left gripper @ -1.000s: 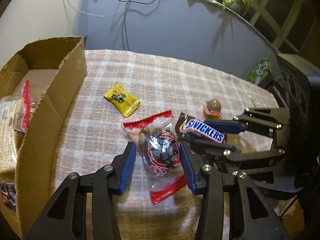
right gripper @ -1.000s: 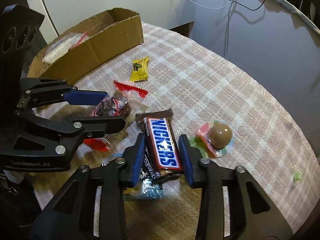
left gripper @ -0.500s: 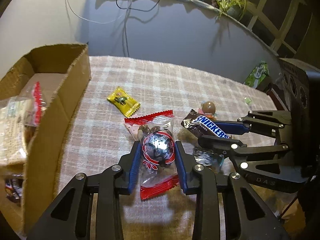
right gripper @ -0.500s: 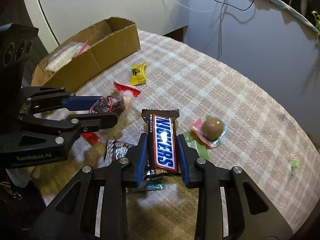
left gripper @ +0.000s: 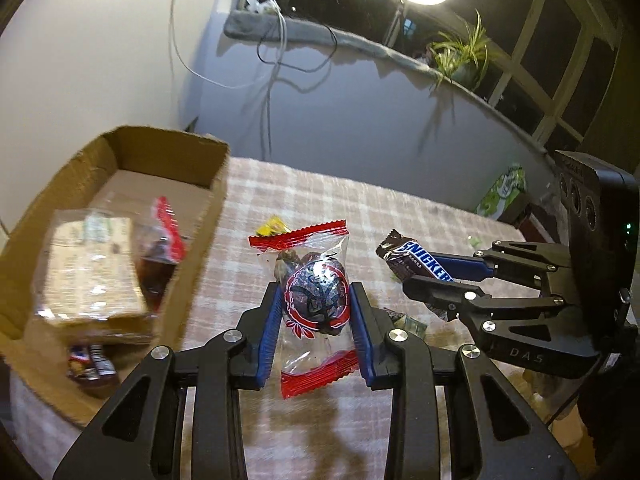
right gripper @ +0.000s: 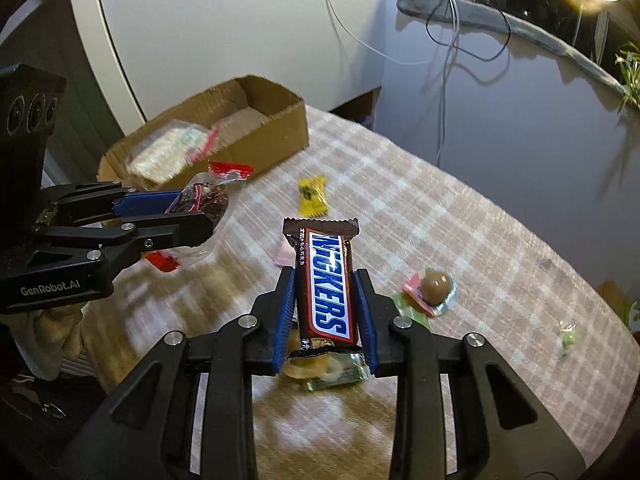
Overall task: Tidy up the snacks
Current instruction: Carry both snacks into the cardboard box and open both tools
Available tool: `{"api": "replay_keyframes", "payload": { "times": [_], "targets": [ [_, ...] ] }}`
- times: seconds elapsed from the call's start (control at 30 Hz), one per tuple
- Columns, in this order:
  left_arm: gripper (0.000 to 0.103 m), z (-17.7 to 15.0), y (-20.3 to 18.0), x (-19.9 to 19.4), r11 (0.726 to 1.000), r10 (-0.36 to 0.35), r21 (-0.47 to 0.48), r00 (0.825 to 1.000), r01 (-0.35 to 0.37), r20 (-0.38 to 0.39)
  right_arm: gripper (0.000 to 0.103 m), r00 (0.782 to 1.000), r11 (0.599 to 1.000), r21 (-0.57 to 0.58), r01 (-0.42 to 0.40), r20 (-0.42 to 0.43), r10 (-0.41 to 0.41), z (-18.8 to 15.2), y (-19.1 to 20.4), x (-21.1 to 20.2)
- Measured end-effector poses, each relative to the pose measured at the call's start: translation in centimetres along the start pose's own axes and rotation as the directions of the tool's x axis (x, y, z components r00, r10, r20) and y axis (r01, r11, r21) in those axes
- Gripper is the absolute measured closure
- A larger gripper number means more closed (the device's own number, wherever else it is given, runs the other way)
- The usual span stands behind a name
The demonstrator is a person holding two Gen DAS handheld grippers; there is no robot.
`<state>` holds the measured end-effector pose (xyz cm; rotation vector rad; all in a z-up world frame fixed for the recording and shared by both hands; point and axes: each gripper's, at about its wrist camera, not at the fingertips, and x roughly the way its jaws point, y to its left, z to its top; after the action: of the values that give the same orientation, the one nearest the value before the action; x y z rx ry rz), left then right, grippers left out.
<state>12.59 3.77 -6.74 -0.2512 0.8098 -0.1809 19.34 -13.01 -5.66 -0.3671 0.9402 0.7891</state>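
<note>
Item 1, left tongs (left gripper: 316, 312): clenched on a clear snack bag (left gripper: 314, 300) with red crimped ends, blue pads pressing its bulging middle. The bag hangs clear of the tabletop (left gripper: 320, 204), just right of the cardboard box (left gripper: 218, 184).

Item 2, right tongs (right gripper: 325, 312): clenched on a Snickers bar (right gripper: 326, 280), gripped across its long sides, top end standing up past the pads, clear of the cloth.

Item 3, cardboard box, far left of the tabletop: open-topped, already holding a pale cracker pack (left gripper: 92, 264) and other wrapped pieces. I judge this the destination for both loads.

Item 4, loose stock on the tabletop: yellow candy (right gripper: 312, 196), round chocolate on its foil wrapper (right gripper: 434, 286), a green-wrapped piece (right gripper: 336, 372) lying beneath the bar, and a small green sweet (right gripper: 568, 338) at the far right.

Handling notes: I would carry the bag in first, since my left tongs sit nearer the box, and keep it above the near wall so the dangling lower crimp does not catch. I would release only over bare floor of the box, then bring the bar across behind, keeping the two tongs well apart.
</note>
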Motion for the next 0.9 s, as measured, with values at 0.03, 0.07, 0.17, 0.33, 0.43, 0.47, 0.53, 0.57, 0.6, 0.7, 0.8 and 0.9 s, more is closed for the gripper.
{"api": "replay_keyframes", "payload": {
  "times": [0.03,0.07,0.17,0.33,0.43,0.47,0.53,0.57,0.6,0.7,0.8,0.9],
  "targets": [
    [0.071,0.0,0.3,-0.3,1.0,0.002,-0.003,1.0,-0.002,0.006,0.073,1.0,1.0,-0.004,-0.001,0.005,0.001,0.3,0.3,-0.1],
    [0.071,0.0,0.7,-0.7,1.0,0.005,-0.007,1.0,-0.005,0.013,0.073,1.0,1.0,-0.008,-0.002,0.009,0.002,0.6,0.7,-0.2],
    [0.071,0.2,1.8,-1.7,1.0,0.018,-0.02,0.999,-0.017,0.037,0.073,1.0,1.0,-0.019,-0.006,0.019,0.007,1.7,1.7,-0.2],
    [0.071,0.5,3.4,-3.1,0.998,0.045,-0.037,0.997,-0.042,0.065,0.073,0.999,0.999,-0.037,-0.018,0.035,0.019,3.5,3.3,0.2],
    [0.071,0.9,4.8,-3.8,0.997,0.065,-0.053,0.995,-0.06,0.078,0.073,0.999,0.999,-0.045,-0.027,0.045,0.029,4.6,4.3,0.6],
    [0.071,1.0,5.2,-4.0,0.996,0.069,-0.056,0.994,-0.064,0.081,0.073,0.998,0.998,-0.048,-0.03,0.048,0.033,5.1,4.6,0.8],
    [0.071,1.2,6.0,-4.3,0.995,0.081,-0.062,0.993,-0.076,0.087,0.073,0.998,0.998,-0.051,-0.037,0.052,0.04,5.9,5.0,1.2],
    [0.071,1.5,6.5,-4.3,0.994,0.088,-0.065,0.992,-0.082,0.09,0.073,0.998,0.998,-0.052,-0.041,0.054,0.044,6.3,5.2,1.4],
    [0.071,1.5,6.7,-4.4,0.994,0.092,-0.067,0.992,-0.086,0.091,0.073,0.997,0.997,-0.053,-0.047,0.055,0.05,6.8,5.5,1.7],
    [0.071,1.9,7.7,-4.6,0.992,0.109,-0.074,0.989,-0.102,0.095,0.073,0.997,0.997,-0.058,-0.052,0.058,0.055,8.0,6.3,2.4],
    [0.071,2.3,8.4,-4.5,0.99,0.122,-0.079,0.988,-0.114,0.098,0.073,0.996,0.996,-0.062,-0.059,0.061,0.063,9.2,6.9,3.2],
    [0.071,2.6,8.8,-4.4,0.989,0.131,-0.08,0.986,-0.123,0.1,0.073,0.996,0.996,-0.065,-0.065,0.062,0.069,10.1,7.2,4.0]
  ]
}}
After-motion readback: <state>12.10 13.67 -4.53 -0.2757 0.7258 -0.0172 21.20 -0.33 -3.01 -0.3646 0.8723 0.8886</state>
